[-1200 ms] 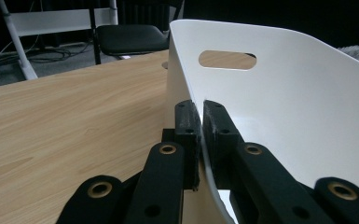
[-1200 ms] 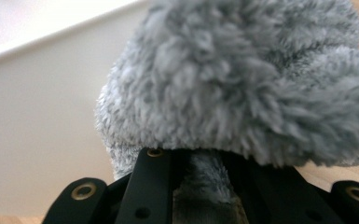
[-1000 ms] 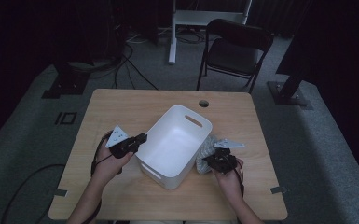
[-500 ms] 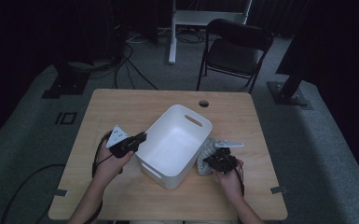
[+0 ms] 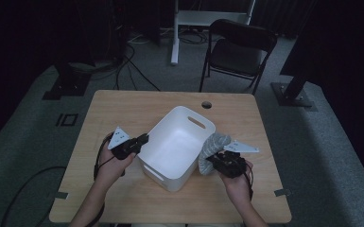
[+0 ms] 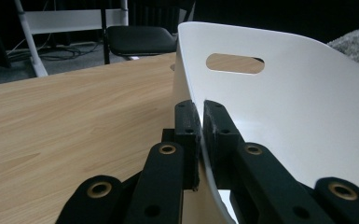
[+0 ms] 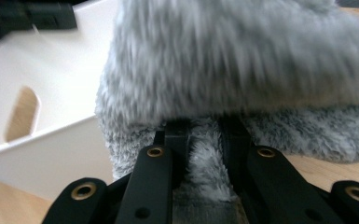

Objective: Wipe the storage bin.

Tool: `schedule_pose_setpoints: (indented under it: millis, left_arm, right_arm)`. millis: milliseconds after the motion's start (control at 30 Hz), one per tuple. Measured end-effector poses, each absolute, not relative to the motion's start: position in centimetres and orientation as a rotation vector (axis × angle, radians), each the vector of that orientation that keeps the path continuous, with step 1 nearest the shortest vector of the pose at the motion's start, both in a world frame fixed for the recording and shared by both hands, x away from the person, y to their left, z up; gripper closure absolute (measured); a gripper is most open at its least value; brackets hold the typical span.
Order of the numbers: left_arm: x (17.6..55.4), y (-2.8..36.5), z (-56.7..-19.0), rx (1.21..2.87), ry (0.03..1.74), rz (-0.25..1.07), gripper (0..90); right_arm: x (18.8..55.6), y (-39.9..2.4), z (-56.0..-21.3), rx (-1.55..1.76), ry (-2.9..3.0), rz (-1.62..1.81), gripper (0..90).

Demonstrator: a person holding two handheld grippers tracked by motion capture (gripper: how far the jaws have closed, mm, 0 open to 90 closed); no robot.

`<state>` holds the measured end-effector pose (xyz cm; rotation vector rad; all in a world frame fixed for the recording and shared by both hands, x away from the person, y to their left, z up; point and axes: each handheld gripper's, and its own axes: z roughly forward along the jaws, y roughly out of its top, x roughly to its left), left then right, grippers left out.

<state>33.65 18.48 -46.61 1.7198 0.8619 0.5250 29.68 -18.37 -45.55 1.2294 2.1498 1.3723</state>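
Observation:
A white plastic bin [image 5: 179,146] with slot handles sits tilted on the wooden table [image 5: 123,109]. My left gripper [image 5: 143,139] is shut on the bin's left rim; in the left gripper view the thin white wall [image 6: 279,107] runs between the two black pads [image 6: 189,128]. Right of the bin, my right gripper [image 5: 213,161] is shut on a grey fluffy slipper [image 5: 213,145], lifted a little off the table beside the bin's right wall. In the right gripper view the grey fur [image 7: 242,65] bulges over the pads [image 7: 177,135], with the bin [image 7: 51,79] at the left.
A black folding chair [image 5: 238,47] stands beyond the table's far edge, with a white stand [image 5: 179,23] to its left. A round cable hole [image 5: 206,104] lies in the tabletop behind the bin. Cables trail on the grey carpet at left.
My right gripper has risen with the grey slipper, which now sits higher against the bin's right side. The left gripper and the bin have stayed put.

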Motion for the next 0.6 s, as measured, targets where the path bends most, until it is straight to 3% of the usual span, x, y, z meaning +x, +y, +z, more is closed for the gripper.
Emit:
schedule_pose_setpoints:
  millis: [600]
  left_arm:
    - [33.6, 18.5, -46.6, 1.731, 0.835, 0.527, 84.5]
  right_arm:
    - [31.5, -17.3, -49.0, 1.324, 2.231, 1.249, 77.5]
